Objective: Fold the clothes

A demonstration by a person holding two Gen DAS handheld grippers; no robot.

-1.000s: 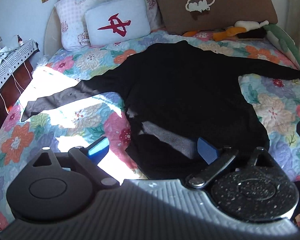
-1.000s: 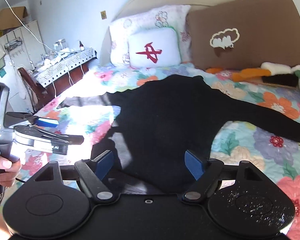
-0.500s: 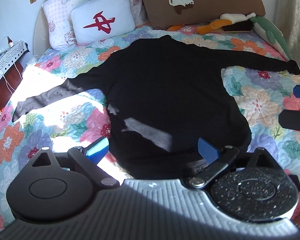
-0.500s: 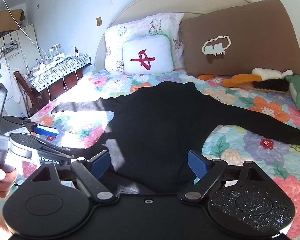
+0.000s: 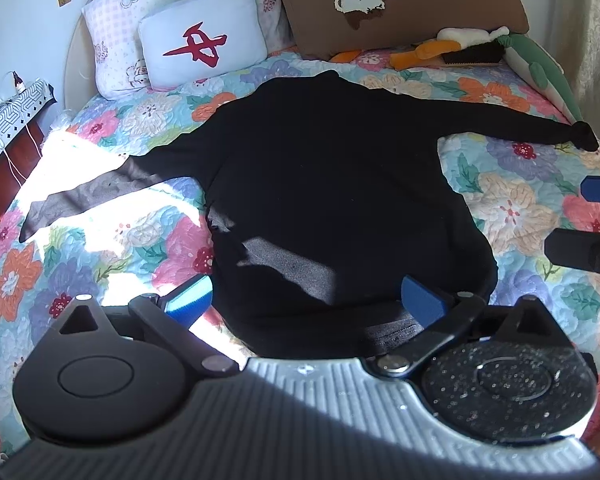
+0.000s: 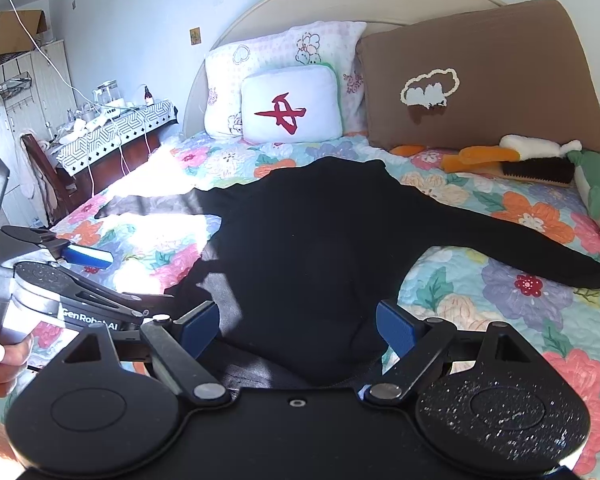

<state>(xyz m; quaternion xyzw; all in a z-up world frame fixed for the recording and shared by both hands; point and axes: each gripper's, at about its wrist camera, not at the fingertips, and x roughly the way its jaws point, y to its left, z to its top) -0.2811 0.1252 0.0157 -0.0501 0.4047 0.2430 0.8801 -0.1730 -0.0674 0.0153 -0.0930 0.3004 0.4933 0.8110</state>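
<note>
Left wrist view shows me a black sweater point(image 5: 340, 208) lying flat on the flowery bed cover point(image 5: 100, 248). I use the sweater as my landmark. Left of the sweater body, one sleeve point(image 5: 100, 192) runs out into the bright sun patch. Just at the near hem of the sweater hangs my left gripper point(image 5: 306, 300). Its jaws are opening wide, with one blue pad past the sweater's left edge and one over the dark cloth. Nothing is pinched between them.

Behind the sweater's collar sit the white pillow with a red sign point(image 5: 202, 42) and the big brown pillow point(image 5: 400, 4). Right of the sweater body, the other sleeve point(image 5: 512, 124) stretches out to the far side of the bed.

In the right wrist view, my right gripper point(image 6: 298, 326) also waits at the near hem of the sweater point(image 6: 320, 240). Its jaws are spread apart and empty.

I think the folding has not started yet, since the sweater is all spread out. I am at the step of getting ready to grab. Next I should lower the pads onto the hem or reach out to a sleeve, squeeze the cloth, and fold it over the middle.
</note>
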